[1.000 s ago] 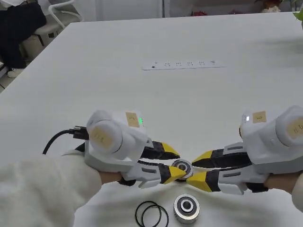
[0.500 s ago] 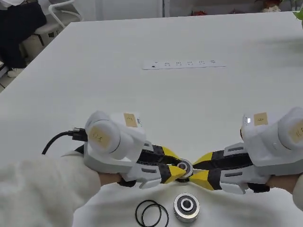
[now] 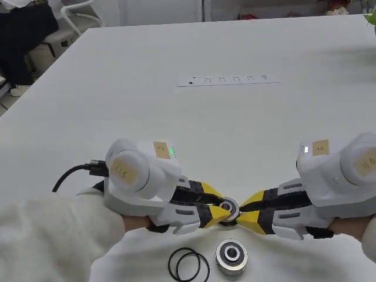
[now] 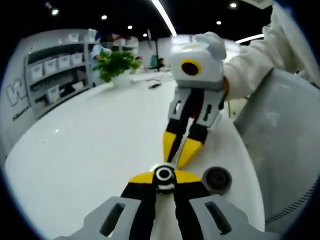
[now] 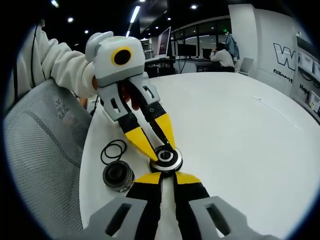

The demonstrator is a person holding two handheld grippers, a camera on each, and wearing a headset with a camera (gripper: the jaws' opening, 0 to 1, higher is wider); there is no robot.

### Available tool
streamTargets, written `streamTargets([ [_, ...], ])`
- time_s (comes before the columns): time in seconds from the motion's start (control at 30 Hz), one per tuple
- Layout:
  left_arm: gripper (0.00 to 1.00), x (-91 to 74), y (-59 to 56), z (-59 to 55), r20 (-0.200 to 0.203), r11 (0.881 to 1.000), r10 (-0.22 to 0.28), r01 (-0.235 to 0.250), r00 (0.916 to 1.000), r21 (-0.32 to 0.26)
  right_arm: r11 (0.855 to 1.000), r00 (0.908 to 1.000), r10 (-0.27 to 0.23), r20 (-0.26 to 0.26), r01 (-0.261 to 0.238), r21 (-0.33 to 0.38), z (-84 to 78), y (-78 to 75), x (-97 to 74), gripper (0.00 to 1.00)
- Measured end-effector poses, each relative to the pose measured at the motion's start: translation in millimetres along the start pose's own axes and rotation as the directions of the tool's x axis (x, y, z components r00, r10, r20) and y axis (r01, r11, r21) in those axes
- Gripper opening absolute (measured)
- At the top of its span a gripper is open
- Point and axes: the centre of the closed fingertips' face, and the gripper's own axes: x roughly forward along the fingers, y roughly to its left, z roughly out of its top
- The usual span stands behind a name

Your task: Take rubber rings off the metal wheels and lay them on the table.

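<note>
Left gripper [image 5: 160, 147] clamps a metal wheel [image 5: 166, 159] just above the bench [image 3: 176, 129]. Right gripper [image 4: 181, 150] has its jaws drawn narrow, tips at that wheel's rim; can't tell if they pinch a ring. Second wheel [image 3: 231, 257] sits on the bench near the person, two loose rubber rings [image 3: 188, 265] just beside it.

From here, the yellow tips of the left tool [image 3: 221, 205] and right tool [image 3: 239, 210] cover much of the wheel [image 3: 228, 206]; whether a rubber ring sits on it, I cannot tell.
</note>
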Motion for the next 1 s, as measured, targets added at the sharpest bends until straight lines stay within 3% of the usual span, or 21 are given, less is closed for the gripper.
streamTargets([
  [0.03, 0.14, -0.3, -0.1, -0.1, 0.001, 1.000, 0.000, 0.000, 1.0000, -0.004, 1.000, 0.9998, -0.017, -0.007, 0.017, -0.016, -1.2, -3.2, -0.4, 0.00],
  [0.2, 0.14, -0.8, -0.1, -0.4, 0.005, 1.000, 0.001, -0.001, 1.0000, -0.006, 1.000, 0.9998, -0.017, -0.008, 0.017, -0.015, 0.0, -1.8, 0.4, 0.00],
  [0.47, 0.14, -1.5, -0.7, -0.7, 0.007, 1.000, 0.011, -0.011, 0.9999, 0.026, 0.997, 0.9995, -0.032, 0.002, 0.032, 0.074, 0.0, -6.4, -0.5, 0.00],
  [0.87, 0.14, -2.3, -0.3, -0.6, 0.014, 1.000, 0.013, -0.014, 0.9998, 0.017, 0.983, 0.9986, -0.037, 0.039, 0.030, 0.179, 3.3, -9.5, -4.2, 0.00],
  [0.93, 0.14, -2.3, -0.3, -0.6, 0.013, 1.000, 0.015, -0.015, 0.9998, 0.017, 0.977, 0.9982, -0.037, 0.047, 0.026, 0.210, 3.4, -9.8, -4.5, 0.00],
  [1.0, 0.14, -2.5, -0.2, -0.7, 0.013, 1.000, 0.016, -0.016, 0.9998, 0.016, 0.949, 0.9961, -0.042, 0.077, 0.015, 0.314, 6.6, -9.9, -4.9, 0.00],
])
